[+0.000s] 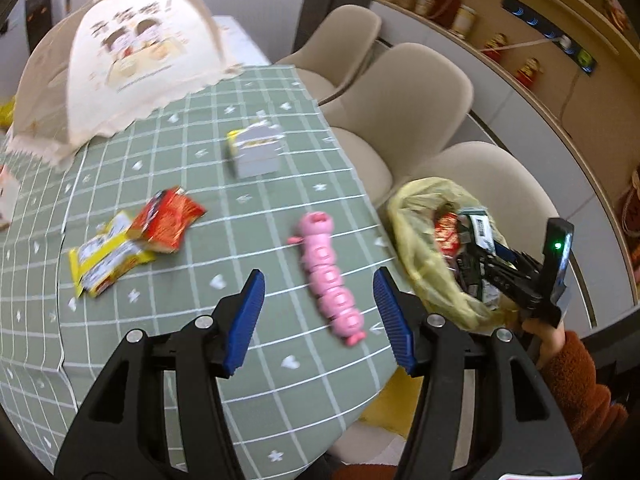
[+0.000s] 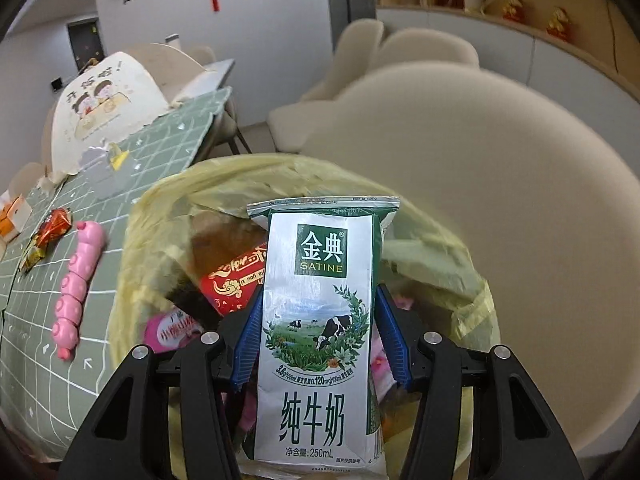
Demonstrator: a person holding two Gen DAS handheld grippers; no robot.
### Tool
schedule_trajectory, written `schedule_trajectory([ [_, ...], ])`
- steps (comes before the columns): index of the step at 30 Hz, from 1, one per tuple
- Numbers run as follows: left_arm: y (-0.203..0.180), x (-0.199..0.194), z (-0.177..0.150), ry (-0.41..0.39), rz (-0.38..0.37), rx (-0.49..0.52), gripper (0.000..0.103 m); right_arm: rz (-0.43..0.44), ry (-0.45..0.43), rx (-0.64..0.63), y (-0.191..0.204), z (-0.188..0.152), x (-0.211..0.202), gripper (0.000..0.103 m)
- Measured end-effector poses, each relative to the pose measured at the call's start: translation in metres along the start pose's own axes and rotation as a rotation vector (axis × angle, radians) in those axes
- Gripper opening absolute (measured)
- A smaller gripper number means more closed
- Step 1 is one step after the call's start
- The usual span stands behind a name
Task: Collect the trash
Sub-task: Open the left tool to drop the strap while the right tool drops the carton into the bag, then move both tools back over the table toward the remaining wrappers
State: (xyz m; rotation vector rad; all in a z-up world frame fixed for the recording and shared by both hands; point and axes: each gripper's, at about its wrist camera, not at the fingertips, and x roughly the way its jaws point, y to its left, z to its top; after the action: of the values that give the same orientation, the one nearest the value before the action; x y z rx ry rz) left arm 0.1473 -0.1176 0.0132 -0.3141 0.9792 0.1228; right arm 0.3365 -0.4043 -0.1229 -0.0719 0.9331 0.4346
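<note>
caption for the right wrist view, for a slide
Right gripper holds a milk carton above the yellow trash bag beside the table.

The bench (image 1: 280, 380) wears a sage-green cloth with a white grid and small white hearts. A pink toy (image 1: 330, 276), a red wrapper (image 1: 170, 220) and a yellow wrapper (image 1: 106, 260) lie on it. The milk carton (image 2: 320, 332) is silver and dark green with a cow print, above a pale yellow bag (image 2: 440, 264).

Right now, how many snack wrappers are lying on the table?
2: a red wrapper and a yellow wrapper, overlapping near the table's left side. The food cover may hide more.
</note>
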Motion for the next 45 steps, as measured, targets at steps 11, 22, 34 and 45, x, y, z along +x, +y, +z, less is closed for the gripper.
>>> schedule_trajectory([
  [11, 0.061, -0.001, -0.019, 0.026, -0.009, -0.095, 0.054, -0.020, -0.066, 0.060, 0.013, -0.004, -0.048, 0.057],
  [22, 0.164, -0.012, -0.035, 0.003, 0.028, -0.191, 0.054, 0.042, -0.136, -0.004, 0.112, -0.009, -0.103, 0.057],
  [34, 0.238, -0.041, -0.047, -0.022, 0.076, -0.088, 0.054, 0.067, -0.091, -0.073, 0.263, -0.015, -0.086, 0.058],
  [45, 0.299, -0.060, -0.064, -0.037, 0.009, -0.084, 0.054, 0.076, -0.040, -0.122, 0.377, 0.003, -0.049, 0.058],
])
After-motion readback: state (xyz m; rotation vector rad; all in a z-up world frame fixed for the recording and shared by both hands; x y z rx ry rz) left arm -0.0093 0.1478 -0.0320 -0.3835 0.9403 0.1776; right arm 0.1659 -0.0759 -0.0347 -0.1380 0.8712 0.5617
